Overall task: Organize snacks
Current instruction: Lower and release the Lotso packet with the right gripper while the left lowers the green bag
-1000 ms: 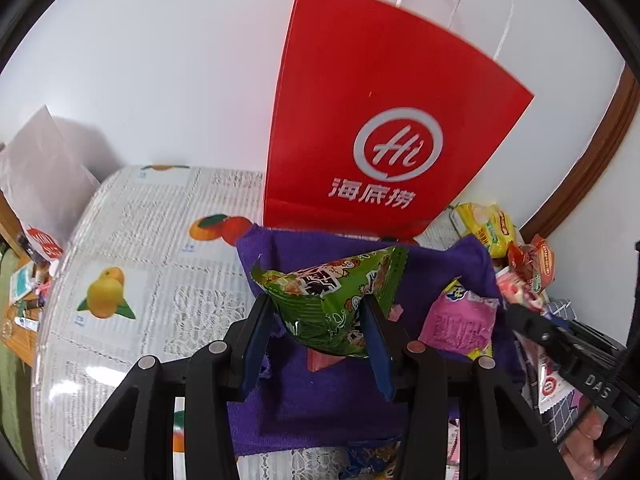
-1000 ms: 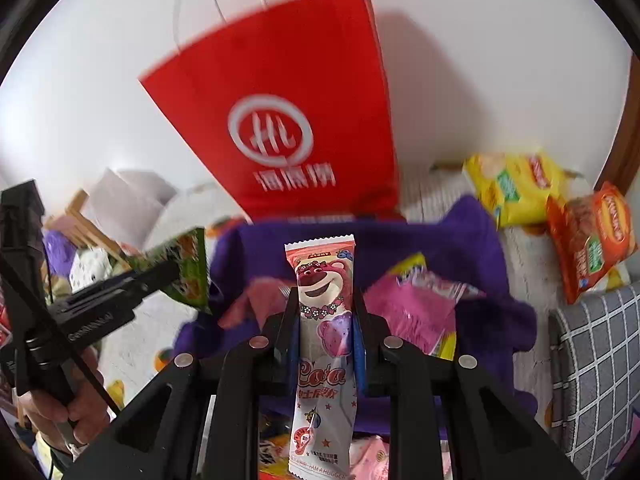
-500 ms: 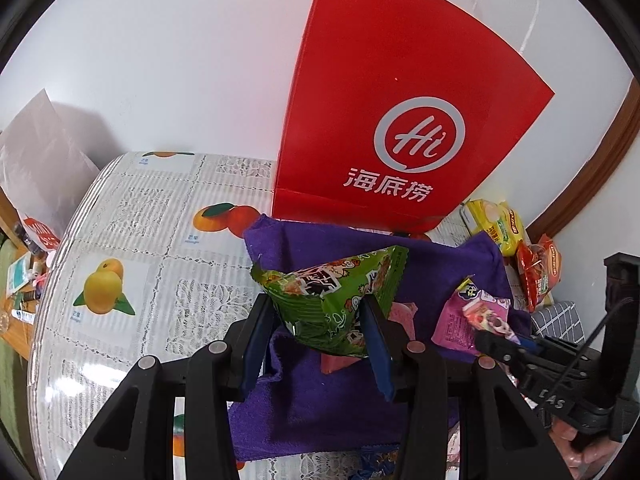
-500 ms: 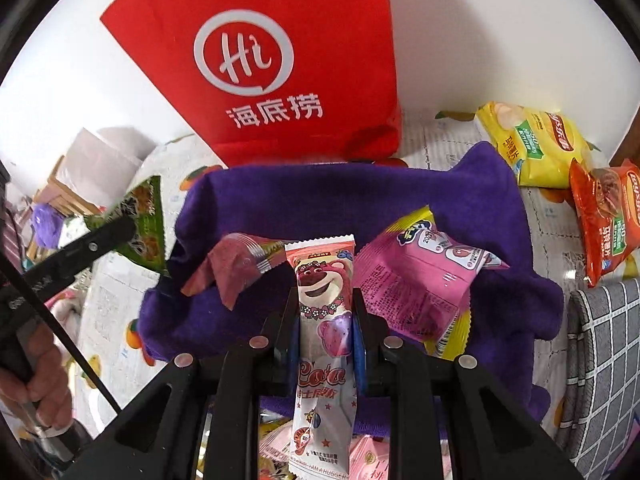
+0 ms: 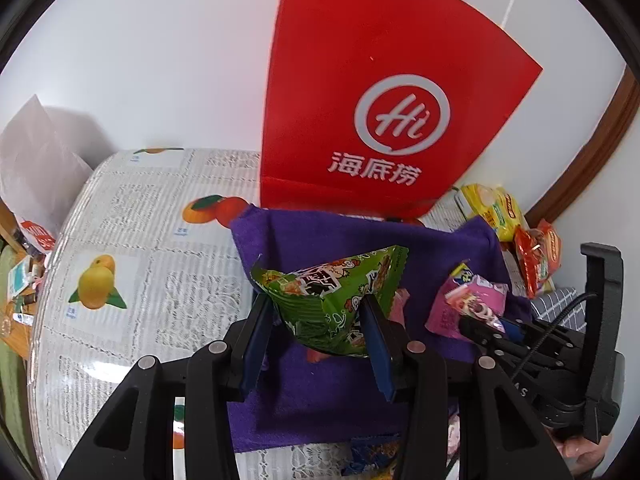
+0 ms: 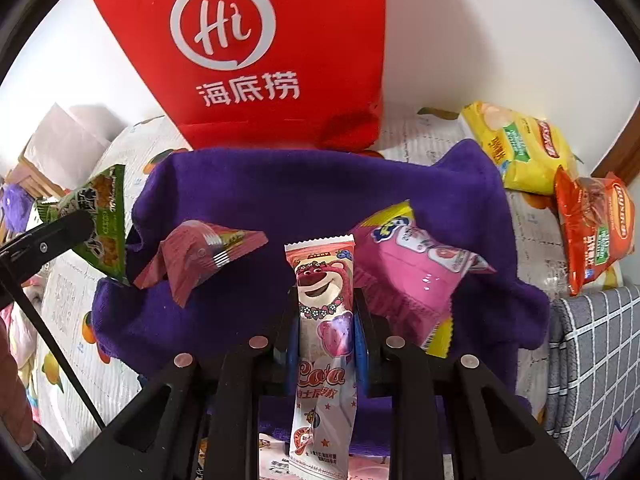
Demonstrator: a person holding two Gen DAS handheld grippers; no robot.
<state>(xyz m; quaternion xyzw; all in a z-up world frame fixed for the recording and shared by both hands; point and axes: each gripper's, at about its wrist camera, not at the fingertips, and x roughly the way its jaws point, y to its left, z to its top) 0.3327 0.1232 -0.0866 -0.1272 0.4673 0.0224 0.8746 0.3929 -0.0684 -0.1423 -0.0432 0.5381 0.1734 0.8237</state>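
Observation:
My left gripper [image 5: 318, 312] is shut on a green snack packet [image 5: 332, 300], held above the left part of a purple cloth [image 5: 320, 392] spread on the table. My right gripper [image 6: 325, 304] is shut on a long pink bear-print candy stick [image 6: 325, 320], low over the same purple cloth [image 6: 300, 188]. On the cloth lie a dark red packet [image 6: 196, 260] to the left and a pink packet [image 6: 408, 276] to the right. In the right wrist view the green packet [image 6: 100, 224] hangs at the cloth's left edge.
A tall red paper bag [image 5: 380, 100] stands behind the cloth against the white wall. Yellow [image 6: 520, 148] and orange [image 6: 596, 228] chip bags lie at the right. A grey checked cushion [image 6: 592, 368] is at the lower right. The fruit-print tablecloth [image 5: 120, 248] stretches left.
The right gripper has sunk toward the cloth with the candy stick, so the cloth and packets look nearer. The left gripper has barely moved with its green packet.

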